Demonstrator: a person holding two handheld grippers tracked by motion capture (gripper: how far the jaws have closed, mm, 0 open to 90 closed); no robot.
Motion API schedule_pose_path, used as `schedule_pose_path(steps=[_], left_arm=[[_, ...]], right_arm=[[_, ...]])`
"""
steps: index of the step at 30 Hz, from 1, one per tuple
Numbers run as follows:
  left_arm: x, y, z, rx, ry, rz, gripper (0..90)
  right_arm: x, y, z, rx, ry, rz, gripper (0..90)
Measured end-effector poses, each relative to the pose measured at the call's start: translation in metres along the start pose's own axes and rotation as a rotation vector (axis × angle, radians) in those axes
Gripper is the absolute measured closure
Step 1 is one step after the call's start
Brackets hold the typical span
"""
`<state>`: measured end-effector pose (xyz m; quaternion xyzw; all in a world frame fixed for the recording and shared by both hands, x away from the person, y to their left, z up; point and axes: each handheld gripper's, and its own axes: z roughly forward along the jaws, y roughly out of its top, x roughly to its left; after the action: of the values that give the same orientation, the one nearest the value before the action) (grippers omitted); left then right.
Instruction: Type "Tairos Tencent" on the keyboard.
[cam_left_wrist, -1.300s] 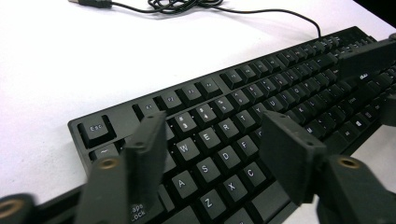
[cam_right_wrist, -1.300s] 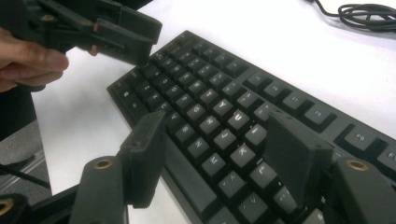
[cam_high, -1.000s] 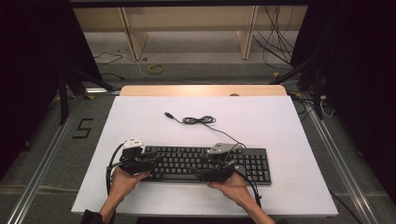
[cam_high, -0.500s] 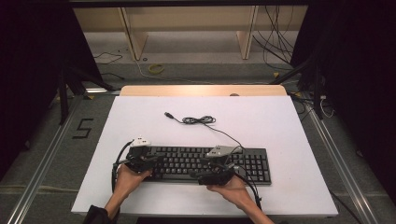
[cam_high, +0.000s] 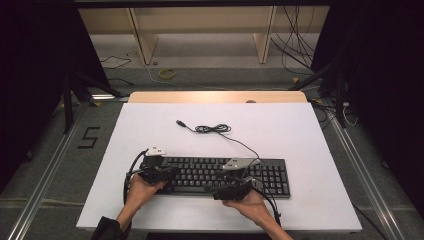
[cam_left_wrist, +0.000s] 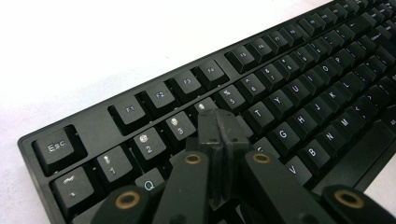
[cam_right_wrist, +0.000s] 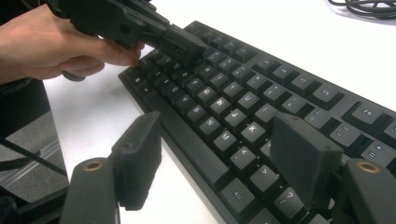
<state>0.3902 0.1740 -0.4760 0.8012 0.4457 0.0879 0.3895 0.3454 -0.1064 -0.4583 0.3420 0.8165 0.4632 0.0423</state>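
High view: one keyboard (cam_high: 220, 175) lies near the white bench's (cam_high: 300, 135) front edge, one cable (cam_high: 212, 129) behind it, two claws over it.

Left gripper view: the left claw (cam_left_wrist: 219, 122) is clenched empty, tips on the number row, seemingly pressing keys.

Right gripper view: the right claw (cam_right_wrist: 219, 154) hangs released above the keys.

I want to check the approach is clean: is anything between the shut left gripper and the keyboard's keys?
Nothing visible. The left gripper, jaws shut, sits directly over the keyboard near the 4 key, no object between them.
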Motion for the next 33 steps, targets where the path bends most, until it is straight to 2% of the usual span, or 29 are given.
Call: schedule_pose_path(steps=[2,4,10,13,21,26,33], left_arm=[[0.001,-0.001,0.001,0.016,0.010,0.004,89.5],[0.002,-0.001,0.002,0.014,-0.003,-0.004,89.6],[0.000,-0.001,0.001,0.023,-0.007,0.007,89.6],[-0.001,0.000,0.000,0.015,-0.001,0.006,89.4],[-0.003,0.003,-0.011,-0.023,-0.020,-0.010,86.6],[-0.002,0.002,-0.016,-0.034,-0.033,-0.022,81.6],[0.000,0.000,-0.021,-0.050,-0.061,-0.053,67.7]], right_arm=[[0.000,0.000,0.000,0.000,0.002,-0.002,34.9],[0.001,0.000,0.000,-0.002,0.001,-0.002,34.9],[0.001,0.001,-0.001,-0.003,-0.002,0.001,34.9],[0.001,0.001,0.000,-0.004,-0.003,0.000,34.9],[0.001,0.004,0.000,-0.014,-0.004,-0.001,34.9],[0.002,0.007,0.003,-0.014,-0.007,-0.005,36.3],[0.002,0.011,0.010,-0.001,-0.011,-0.008,49.1]])
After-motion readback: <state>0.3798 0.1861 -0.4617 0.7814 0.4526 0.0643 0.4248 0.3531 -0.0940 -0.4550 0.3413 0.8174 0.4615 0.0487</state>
